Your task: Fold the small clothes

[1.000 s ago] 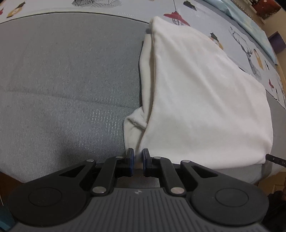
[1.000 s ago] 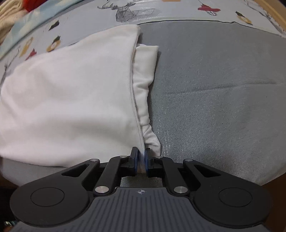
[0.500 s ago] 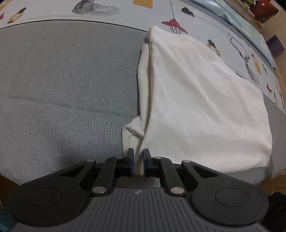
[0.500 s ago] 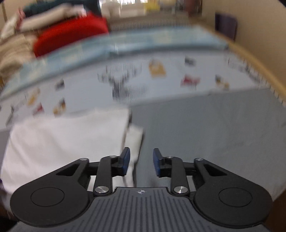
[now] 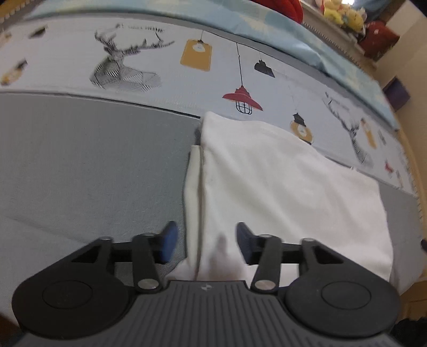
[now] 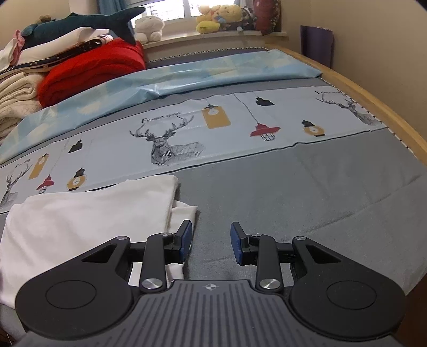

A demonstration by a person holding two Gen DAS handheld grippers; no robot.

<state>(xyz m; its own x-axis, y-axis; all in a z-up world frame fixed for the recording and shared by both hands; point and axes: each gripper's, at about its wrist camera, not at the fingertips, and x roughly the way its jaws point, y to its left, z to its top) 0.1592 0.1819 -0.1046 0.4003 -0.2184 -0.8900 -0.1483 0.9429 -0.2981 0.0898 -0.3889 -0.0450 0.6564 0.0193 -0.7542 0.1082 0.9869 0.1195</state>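
Note:
A folded white garment (image 5: 280,186) lies flat on the grey bed sheet (image 5: 93,165), with a narrow under-layer showing along its left edge. My left gripper (image 5: 204,241) is open, its jaws spread on either side of the garment's near edge, holding nothing. In the right wrist view the same white garment (image 6: 88,213) lies at the lower left. My right gripper (image 6: 210,243) is open and empty, raised just right of the garment's near corner, over the grey sheet (image 6: 307,192).
A printed light-blue sheet with deer and lanterns (image 6: 186,133) runs behind the garment. A red blanket (image 6: 90,72) and stacked clothes (image 6: 16,98) sit at the far left. Plush toys (image 6: 218,16) line the windowsill. The wooden bed frame (image 6: 373,96) borders the right.
Both grippers have opened and let go of the garment's near edge. The right gripper opened first and lifted back, the left opened after. The garment now lies flat.

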